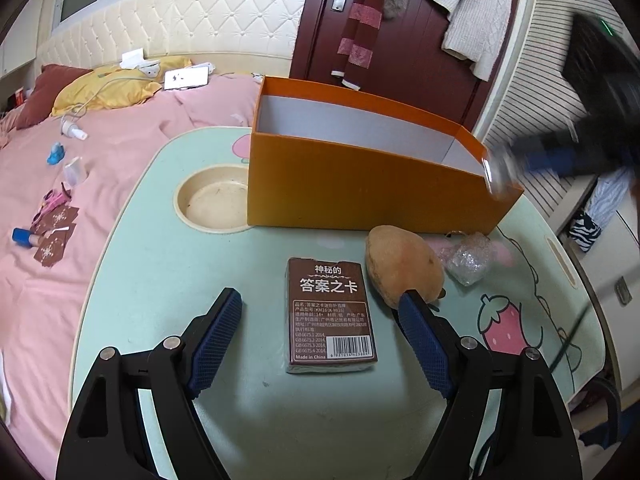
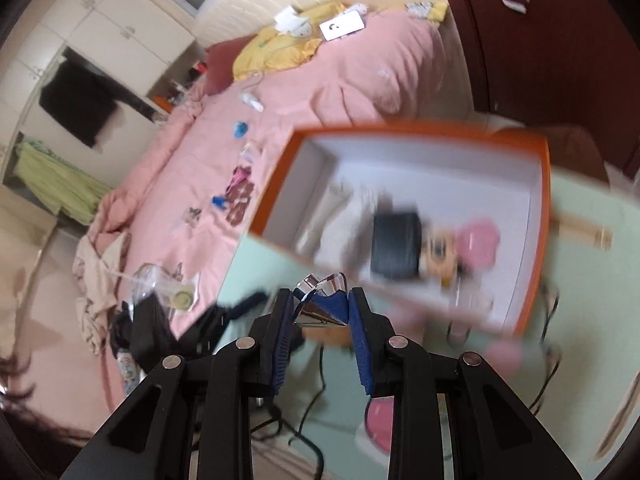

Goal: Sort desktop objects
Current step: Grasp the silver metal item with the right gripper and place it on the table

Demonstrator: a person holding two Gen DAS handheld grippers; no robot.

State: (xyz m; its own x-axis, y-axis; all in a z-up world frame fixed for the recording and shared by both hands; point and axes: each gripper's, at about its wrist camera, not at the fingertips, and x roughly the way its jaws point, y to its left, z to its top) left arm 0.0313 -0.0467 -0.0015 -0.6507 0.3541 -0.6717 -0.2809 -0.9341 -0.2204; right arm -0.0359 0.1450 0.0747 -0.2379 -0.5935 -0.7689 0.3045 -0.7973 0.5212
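The contents of the open orange cardboard box [image 2: 538, 216] are smeared by motion blur in the right wrist view. In the left wrist view the right gripper [image 1: 496, 172] is blurred, its grip unreadable there.

Matt cardboard orange box [image 1: 360, 184], glossy card pack [image 1: 330, 316], crinkly plastic wrap [image 1: 468, 258].
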